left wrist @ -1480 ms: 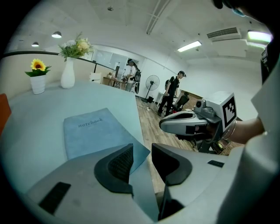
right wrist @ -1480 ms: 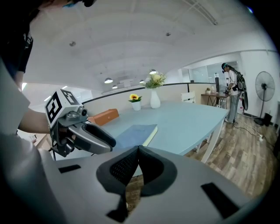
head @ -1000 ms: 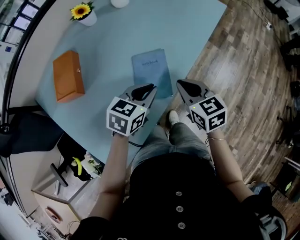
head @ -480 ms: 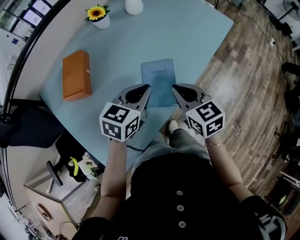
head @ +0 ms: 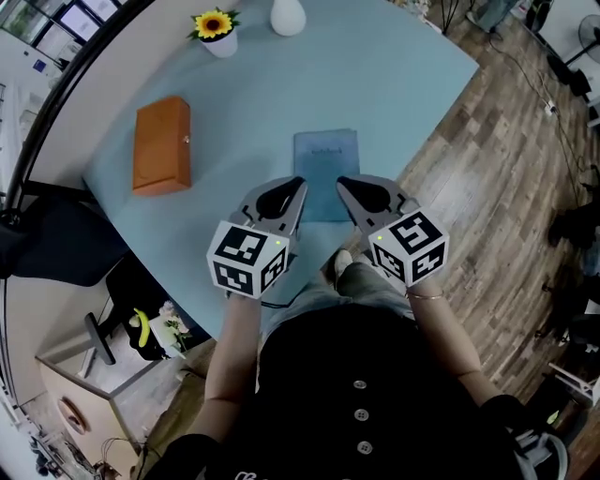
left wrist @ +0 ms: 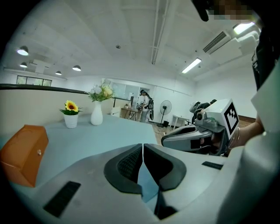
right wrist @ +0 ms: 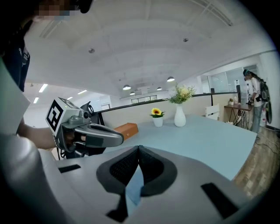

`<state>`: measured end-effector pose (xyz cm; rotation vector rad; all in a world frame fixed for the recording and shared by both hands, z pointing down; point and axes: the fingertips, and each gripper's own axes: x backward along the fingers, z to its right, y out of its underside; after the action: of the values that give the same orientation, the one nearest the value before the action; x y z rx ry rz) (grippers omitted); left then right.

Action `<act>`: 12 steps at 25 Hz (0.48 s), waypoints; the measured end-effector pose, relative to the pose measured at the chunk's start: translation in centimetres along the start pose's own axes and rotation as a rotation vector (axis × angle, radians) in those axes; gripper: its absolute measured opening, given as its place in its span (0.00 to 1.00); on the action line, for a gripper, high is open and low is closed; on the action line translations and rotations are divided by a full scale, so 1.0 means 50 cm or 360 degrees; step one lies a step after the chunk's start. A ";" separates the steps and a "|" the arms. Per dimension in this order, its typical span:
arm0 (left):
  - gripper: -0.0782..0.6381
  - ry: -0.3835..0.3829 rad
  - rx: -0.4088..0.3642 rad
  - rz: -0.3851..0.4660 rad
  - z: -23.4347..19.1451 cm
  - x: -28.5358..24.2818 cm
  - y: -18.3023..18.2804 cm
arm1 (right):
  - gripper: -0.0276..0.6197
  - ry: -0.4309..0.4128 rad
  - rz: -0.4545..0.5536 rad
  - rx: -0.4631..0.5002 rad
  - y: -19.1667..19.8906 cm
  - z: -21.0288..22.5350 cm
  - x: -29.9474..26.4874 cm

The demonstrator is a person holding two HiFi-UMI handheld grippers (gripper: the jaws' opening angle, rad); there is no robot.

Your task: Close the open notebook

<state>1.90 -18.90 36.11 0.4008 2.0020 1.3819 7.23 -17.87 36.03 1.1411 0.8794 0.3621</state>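
Note:
The blue notebook [head: 326, 169] lies closed and flat on the light blue table [head: 403, 84], cover up, near the table's front edge. My left gripper [head: 298, 184] hangs shut just above the notebook's near left corner, with nothing between its pads. My right gripper [head: 341, 182] hangs shut beside it, over the near right corner, also empty. In the left gripper view the jaws [left wrist: 142, 147] meet tip to tip, and the right gripper [left wrist: 192, 139] shows at the right. The right gripper view shows its own jaws [right wrist: 138, 148] pressed together and the left gripper [right wrist: 94, 135] at the left.
An orange box [head: 162, 145] lies on the table's left part. A potted sunflower [head: 218, 28] and a white vase [head: 287, 17] stand at the far edge. Wooden floor [head: 487, 159] runs along the right. A dark chair [head: 56, 253] stands left of the table.
Both grippers have risen and drawn closer together, tips now side by side at the notebook's near edge. The notebook has stayed closed and in place.

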 end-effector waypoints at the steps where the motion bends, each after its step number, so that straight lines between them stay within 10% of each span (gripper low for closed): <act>1: 0.14 -0.0003 0.0019 0.0020 0.000 0.002 -0.002 | 0.04 -0.0012 0.0005 0.0003 -0.003 -0.003 -0.002; 12: 0.14 -0.0023 -0.0050 0.0034 0.014 0.023 0.011 | 0.04 -0.0128 0.0010 0.0067 -0.016 -0.052 -0.018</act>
<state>1.46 -17.50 36.08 0.4182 1.9673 1.4180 4.54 -17.12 35.31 1.1898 0.8163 0.3020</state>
